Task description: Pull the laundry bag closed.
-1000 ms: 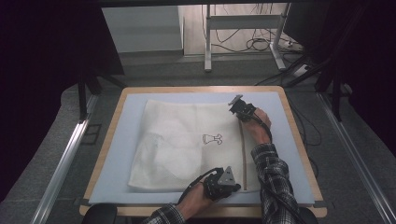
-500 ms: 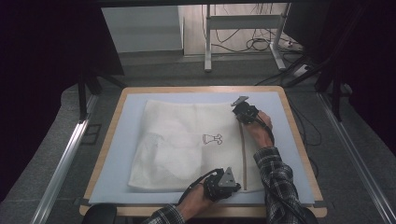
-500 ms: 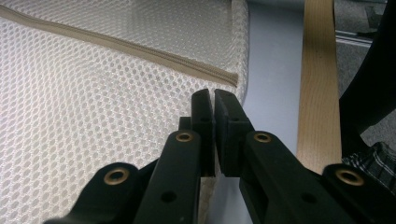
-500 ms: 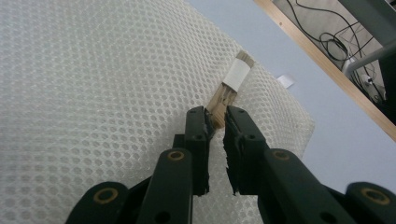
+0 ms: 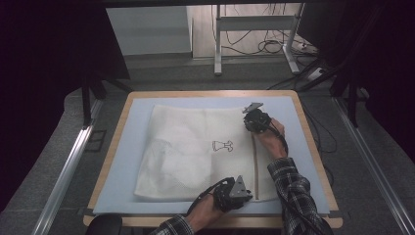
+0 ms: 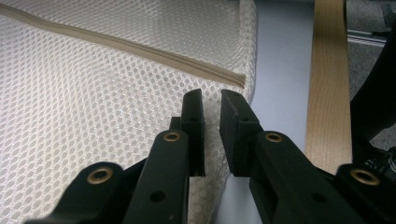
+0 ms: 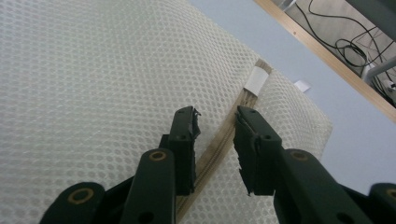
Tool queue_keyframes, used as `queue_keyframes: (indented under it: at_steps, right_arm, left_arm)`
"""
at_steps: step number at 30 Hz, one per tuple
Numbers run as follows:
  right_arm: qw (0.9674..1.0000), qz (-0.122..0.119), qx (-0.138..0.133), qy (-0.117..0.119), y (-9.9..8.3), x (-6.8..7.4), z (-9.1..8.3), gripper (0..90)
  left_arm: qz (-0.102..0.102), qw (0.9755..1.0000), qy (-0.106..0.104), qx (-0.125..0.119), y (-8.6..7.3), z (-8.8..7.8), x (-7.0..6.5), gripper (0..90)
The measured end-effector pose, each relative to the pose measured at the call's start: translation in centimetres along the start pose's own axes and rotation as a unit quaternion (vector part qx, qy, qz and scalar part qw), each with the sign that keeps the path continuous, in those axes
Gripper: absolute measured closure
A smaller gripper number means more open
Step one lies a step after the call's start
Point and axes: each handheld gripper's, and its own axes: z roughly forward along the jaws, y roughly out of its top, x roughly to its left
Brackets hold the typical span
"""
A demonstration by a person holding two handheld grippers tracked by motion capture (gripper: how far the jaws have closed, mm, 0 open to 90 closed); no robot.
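Flat on the blue-topped worktop: a white mesh laundry bag, with its beige zipper running near the bag's right edge, long axis straight from one hand-held gripper to the other. Left hand-held gripper at the near end of that line, just past the zipper's end, over the bag's near right corner; jaws just been opening, a narrow gap now, nothing pinched, mesh lying under them. Right hand-held gripper at the far end, jaws straddling the zipper tape, also just been opening, pads clear of the fabric, so released too. White tab just ahead of its tips, toward the bag's far edge. Judging by this, zipper equally close to both, directly beneath the right one and slightly off to the side of the left
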Motion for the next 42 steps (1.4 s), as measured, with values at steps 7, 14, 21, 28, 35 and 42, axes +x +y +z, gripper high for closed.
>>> queue_keyframes:
  at_steps: [7, 14, 21, 28, 35, 42]
  right_arm:
    - [0.9999, 0.008, -0.005, 0.015, -0.2, 0.1, -0.6, 59.4]
    - [0.9994, 0.017, -0.013, 0.025, -0.4, 0.1, -1.4, 52.8]
    - [0.9988, 0.022, -0.019, 0.039, -0.1, 0.5, -2.1, 46.0]
    - [0.9967, 0.025, -0.006, 0.077, -0.1, 1.1, -2.3, 37.9]
    - [0.9954, 0.035, -0.005, 0.089, 0.0, 1.7, -2.9, 28.4]
    - [0.9947, 0.042, -0.008, 0.093, -0.1, 2.2, -3.5, 21.4]
  left_arm:
    - [-0.012, 0.9999, 0.001, -0.003, 0.1, -0.1, 0.2, 71.4]
    - [-0.012, 0.9999, -0.004, -0.006, 0.6, -0.7, 0.4, 56.3]
    - [-0.01, 0.9999, -0.011, 0.006, 1.1, -0.8, 0.1, 30.1]
    - [-0.025, 0.9994, -0.024, 0.0, 1.4, -1.5, 0.2, 17.1]
    - [-0.041, 0.9983, -0.04, -0.007, 1.3, -2.4, 0.5, 11.0]
    - [-0.06, 0.9975, -0.038, -0.005, 0.9, -3.1, 1.0, 8.7]
